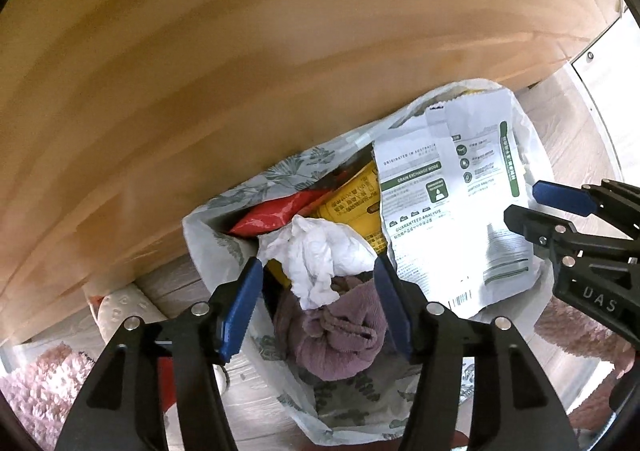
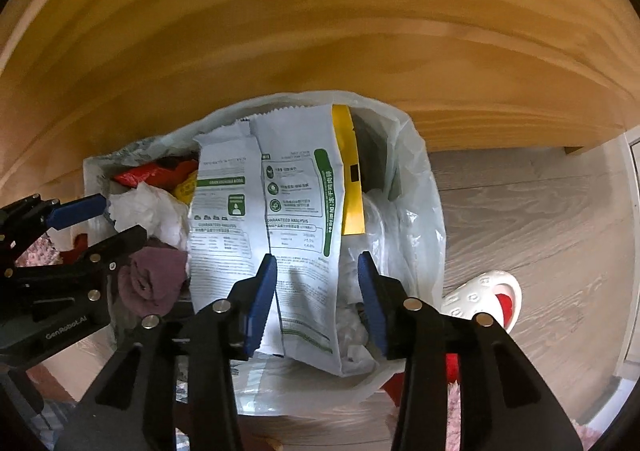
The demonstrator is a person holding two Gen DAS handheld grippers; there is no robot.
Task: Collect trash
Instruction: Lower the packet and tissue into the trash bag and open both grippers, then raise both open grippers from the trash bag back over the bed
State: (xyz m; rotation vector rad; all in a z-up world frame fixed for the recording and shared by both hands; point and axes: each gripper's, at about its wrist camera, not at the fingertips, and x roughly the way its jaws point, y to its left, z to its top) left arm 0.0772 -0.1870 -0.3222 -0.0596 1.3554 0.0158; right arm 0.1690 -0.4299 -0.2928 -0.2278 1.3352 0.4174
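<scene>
Where it gapes, the trash bag (image 1: 224, 235) holds white pouch (image 2: 296, 187), tissue (image 1: 320, 251).

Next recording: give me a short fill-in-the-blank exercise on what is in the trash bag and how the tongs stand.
1. The crumpled tissue in the trash bag is ____ in colour.
2. The bunched cloth below the tissue is ____.
3. The large white pouch carries bands printed in ____.
4. Both the left tongs and the right tongs stand ____, gripping nothing.

Missing words: white; purple; green; open
</scene>
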